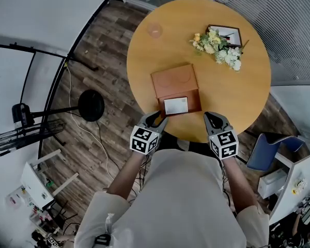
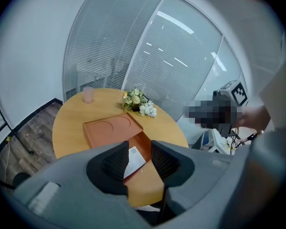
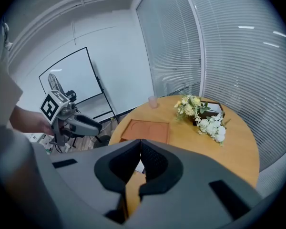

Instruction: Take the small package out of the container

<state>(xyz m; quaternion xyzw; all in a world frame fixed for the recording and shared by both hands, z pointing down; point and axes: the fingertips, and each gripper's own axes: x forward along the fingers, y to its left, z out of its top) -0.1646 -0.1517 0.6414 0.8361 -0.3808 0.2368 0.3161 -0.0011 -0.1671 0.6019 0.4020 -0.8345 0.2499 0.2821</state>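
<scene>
Pose: both my forearms reach forward from my torso, elbows bent. They sit either side of the box (image 1: 175, 81) at the near edge of the table (image 1: 227, 87).

Left gripper (image 1: 156, 118) sits at the near edge, just beside the box's near-left corner. Its nose angles forward and to the right, toward the package (image 1: 176, 105). Right gripper (image 1: 213, 119) is near the box's near-right corner, nose forward and slightly left. Head view can't settle whether the left tips touch the box; the right ones look apart from it.

Jaws: mine on the left stand apart with nothing between the pads. In the left gripper view the package (image 2: 134, 159) shows through the gap, further off. The right jaws meet tip to tip and are empty.

Package: white and flat, lying in the open near half of the box, close to the table's near edge. The box's other half lies flat beyond it, toward the table's centre, with round impressions in its face.

Writing: the package carries a printed label with lines of small print, too small to read. The only other markings are black-and-white square patterns on the left marker cube (image 1: 144, 139) and the right marker cube (image 1: 225, 144).

Rest: flowers (image 1: 217, 44) lie toward the far-right edge, against a dark frame (image 1: 226, 33). A pink cup (image 1: 155, 30) stands at the far-left edge.
</scene>
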